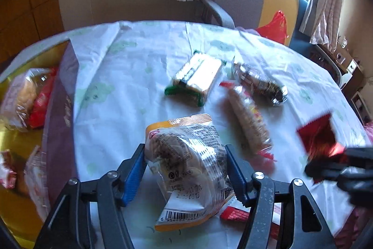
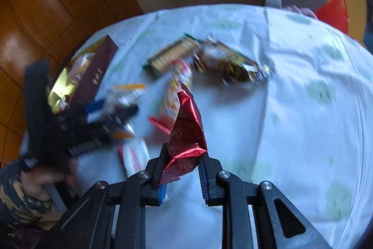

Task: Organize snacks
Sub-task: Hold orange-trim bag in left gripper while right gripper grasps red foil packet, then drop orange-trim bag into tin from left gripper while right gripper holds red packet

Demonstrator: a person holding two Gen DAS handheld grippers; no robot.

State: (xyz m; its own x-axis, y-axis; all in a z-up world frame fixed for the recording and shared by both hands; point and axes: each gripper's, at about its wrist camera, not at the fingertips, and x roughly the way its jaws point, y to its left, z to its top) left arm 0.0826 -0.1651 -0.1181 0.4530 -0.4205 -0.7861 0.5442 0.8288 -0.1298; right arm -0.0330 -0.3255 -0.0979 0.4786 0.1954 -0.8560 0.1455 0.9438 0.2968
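Snacks lie scattered on the counter [image 1: 139, 57], which wears a white cloth with pale green prints. The bun [image 1: 186, 155], a clear bag with an orange edge and a barcode, serves as the landmark. The left claw [image 1: 186, 169] grips it, blue pads pressed against both of its sides at a middling width. A small red-and-white packet [image 1: 235, 214] lies partly under its near corner. Left of the bun stands the box [image 1: 58, 120], maroon outside and gold inside, with several wrapped snacks already in it. Beyond the bun lies a green-edged cracker pack [image 1: 195, 78]. To the right of the crackers, farther from the bun, rests a dark foil pack [image 1: 261, 83]. Just right of the bun lies a long roll [image 1: 249, 118] with red ends. Well to the bun's right, the right claw [image 2: 181, 162] is clamped tight on a red foil pouch [image 2: 186, 127], which stands up out of the pads, lifted clear of the cloth. That view is blurred. A patterned sleeve [image 2: 14, 190] shows behind the left claw there.
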